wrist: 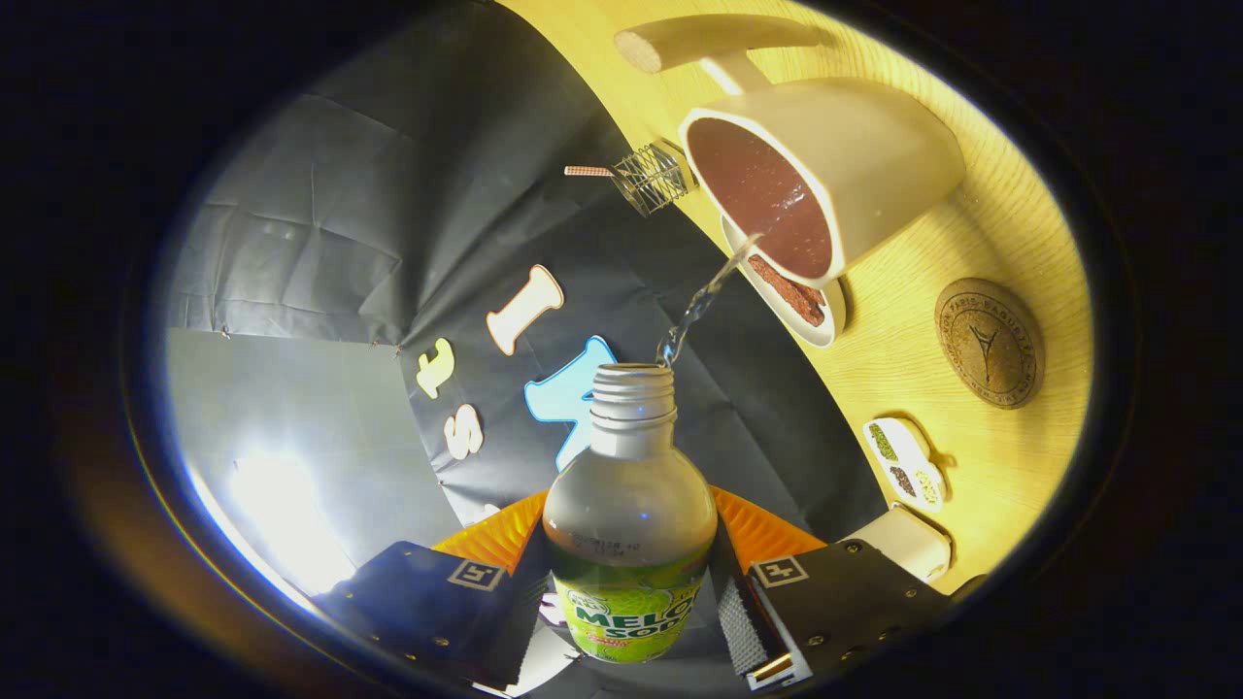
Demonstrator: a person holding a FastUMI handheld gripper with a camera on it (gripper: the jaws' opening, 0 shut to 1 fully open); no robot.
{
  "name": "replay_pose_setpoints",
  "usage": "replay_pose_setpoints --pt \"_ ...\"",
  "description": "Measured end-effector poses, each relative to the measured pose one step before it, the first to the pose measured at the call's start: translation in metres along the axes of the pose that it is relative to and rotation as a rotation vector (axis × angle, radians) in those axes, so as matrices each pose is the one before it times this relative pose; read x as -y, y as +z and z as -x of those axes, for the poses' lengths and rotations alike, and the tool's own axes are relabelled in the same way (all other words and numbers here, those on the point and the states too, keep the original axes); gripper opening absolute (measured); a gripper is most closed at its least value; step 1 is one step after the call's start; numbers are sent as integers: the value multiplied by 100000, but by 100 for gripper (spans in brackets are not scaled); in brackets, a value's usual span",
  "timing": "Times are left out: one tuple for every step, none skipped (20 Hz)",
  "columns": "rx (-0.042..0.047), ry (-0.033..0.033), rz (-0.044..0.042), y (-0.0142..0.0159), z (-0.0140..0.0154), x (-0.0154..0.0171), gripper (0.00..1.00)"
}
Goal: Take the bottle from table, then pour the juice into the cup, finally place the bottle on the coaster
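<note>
My gripper is shut on a clear bottle with a green label, which stands between my fingers with its uncapped threaded neck pointing ahead. The view is rolled hard over, so the wooden table runs up the side. A thin stream of liquid arcs from the bottle's mouth to the rim of a white cup. Reddish-brown liquid fills the cup's inside. A round dark coaster with an embossed mark lies on the table beside the cup, beyond my fingers.
A small white dish with brown pieces sits against the cup. A wire basket stands at the table's edge, a pale wooden handle past the cup. A little divided tray and a white block lie nearer my fingers.
</note>
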State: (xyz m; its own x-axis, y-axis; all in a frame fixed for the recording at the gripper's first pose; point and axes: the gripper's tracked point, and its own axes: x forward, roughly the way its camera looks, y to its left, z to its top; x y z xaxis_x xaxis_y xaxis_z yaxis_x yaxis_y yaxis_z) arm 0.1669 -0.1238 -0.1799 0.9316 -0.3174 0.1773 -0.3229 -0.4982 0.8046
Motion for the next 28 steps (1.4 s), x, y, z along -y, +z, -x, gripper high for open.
replay_pose_setpoints --pt "231 375 9 58 -42 -27 77" --pt "165 231 -62 97 -39 34 77" --pt "285 296 -146 101 -5 -45 77" --pt "454 -73 22 241 28 81 77" --pt "697 -313 -10 302 32 127 77" --pt "865 -378 -303 453 53 254 77" --pt "547 -9 -500 120 3 -115 77" --pt "378 -74 -242 87 -23 2 77" --pt "445 -324 116 15 -650 -122 77" --pt "148 -225 430 75 -357 30 77" --pt "109 -139 383 13 -96 9 77" --pt "-99 -395 492 87 -93 123 77" --pt "79 -513 781 213 -18 290 77" --pt "-86 -481 1142 201 174 312 77" --pt "5 -1135 1272 147 77 355 77" --pt "283 -814 890 205 34 453 77" --pt "344 -113 7 372 39 193 77" --pt "386 70 -577 265 -7 6 77" --pt "252 -40 -178 165 88 67 77" --pt "0 -507 331 -95 5 215 77" --pt "-194 -525 659 -50 75 304 77" --pt "-161 -419 727 89 -2 151 77" --pt "-31 -426 511 97 23 206 77" --pt "23 -302 305 126 -43 -60 77" --pt "53 -183 216 93 43 58 77" --pt "56 -170 255 76 -38 -30 77" --pt "116 -24 358 164 6 60 77" --pt "-34 -55 271 -2 -55 130 77"
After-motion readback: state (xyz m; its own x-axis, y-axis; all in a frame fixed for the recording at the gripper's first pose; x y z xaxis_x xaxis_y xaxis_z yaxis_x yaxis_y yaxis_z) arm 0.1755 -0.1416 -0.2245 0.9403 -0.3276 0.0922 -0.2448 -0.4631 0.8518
